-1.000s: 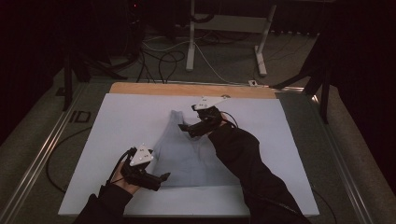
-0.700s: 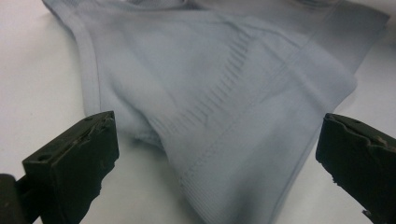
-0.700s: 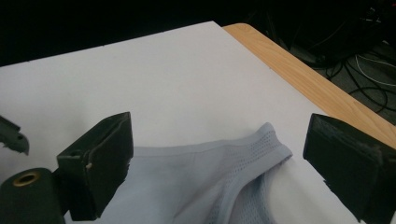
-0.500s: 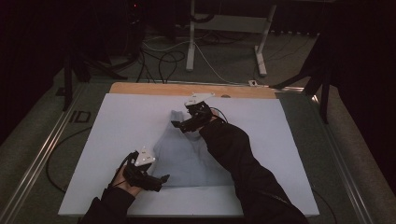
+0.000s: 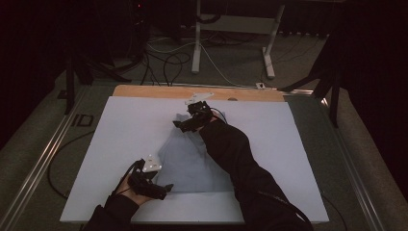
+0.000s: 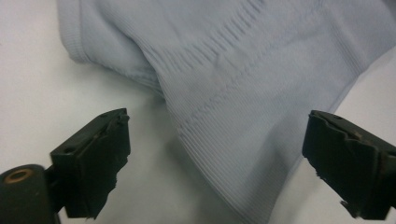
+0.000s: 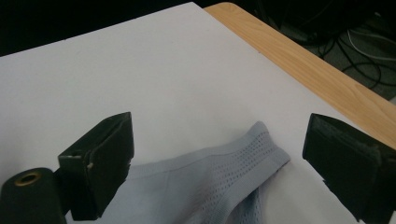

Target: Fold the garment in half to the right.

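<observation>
pale blue ribbed knit garment (image 5: pixel 192 159): flat mid-sheet on white table sheet (image 5: pixel 120 134) | left gripper (image 5: pixel 161 188): near-left hem corner, jaws wide, just been closing, fabric between, not pinched | right gripper (image 5: pixel 182 126): far strap end, jaws wide apart, holding nothing

A wooden table (image 5: pixel 144 91) carries a large white sheet (image 5: pixel 120 144) that covers nearly all of its top, leaving a strip of bare wood along the far edge. A pale blue ribbed garment (image 5: pixel 187 163) lies flat on the sheet near its middle, its lower hem close to the near edge and a perforated strap (image 7: pixel 243 149) reaching toward the wooden strip.
</observation>
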Demonstrator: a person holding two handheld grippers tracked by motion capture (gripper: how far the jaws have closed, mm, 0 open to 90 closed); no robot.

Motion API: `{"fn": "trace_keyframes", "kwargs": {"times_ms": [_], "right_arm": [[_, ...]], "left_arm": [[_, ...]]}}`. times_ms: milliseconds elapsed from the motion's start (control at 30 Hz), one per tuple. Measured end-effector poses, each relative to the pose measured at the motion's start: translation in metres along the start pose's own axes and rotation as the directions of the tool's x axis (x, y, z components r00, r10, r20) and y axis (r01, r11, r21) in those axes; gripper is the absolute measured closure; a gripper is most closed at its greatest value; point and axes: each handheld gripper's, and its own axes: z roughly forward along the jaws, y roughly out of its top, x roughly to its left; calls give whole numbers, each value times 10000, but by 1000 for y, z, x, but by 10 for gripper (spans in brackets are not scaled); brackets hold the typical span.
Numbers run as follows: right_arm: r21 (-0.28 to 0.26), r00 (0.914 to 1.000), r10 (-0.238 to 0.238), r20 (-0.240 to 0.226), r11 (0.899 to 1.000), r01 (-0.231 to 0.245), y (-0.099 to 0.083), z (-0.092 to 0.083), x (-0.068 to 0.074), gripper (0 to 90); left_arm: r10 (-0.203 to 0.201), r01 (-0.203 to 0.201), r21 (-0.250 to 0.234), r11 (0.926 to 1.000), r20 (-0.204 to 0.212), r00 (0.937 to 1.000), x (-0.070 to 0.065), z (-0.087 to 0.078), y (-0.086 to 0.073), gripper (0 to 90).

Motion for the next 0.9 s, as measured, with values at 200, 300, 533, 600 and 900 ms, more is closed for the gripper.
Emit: {"fn": "trace_keyframes", "kwargs": {"times_ms": [200, 300, 533, 600, 900], "right_arm": [[176, 9999, 100, 76, 9998, -101, 3, 5, 1, 90], [250, 9999, 50, 110, 9997, -53, 3, 8, 1, 90], [446, 9995, 312, 93, 9985, -316, 4, 16, 1, 90], [513, 9994, 315, 107, 9982, -320, 4, 17, 1, 90], [756, 9984, 539, 179, 9956, -551, 7, 29, 0, 90]], "left_arm": [[-58, 54, 250, 9997, 173, 9998, -1, 3, -1, 220], [-99, 89, 389, 9992, 256, 9996, 0, 4, -2, 282], [-69, 46, 542, 9985, 428, 9991, 0, 6, -3, 427], [-47, 22, 540, 9985, 462, 9989, -1, 6, -3, 443], [394, -438, 524, 9977, 830, 9958, -6, 6, -3, 651]]}}
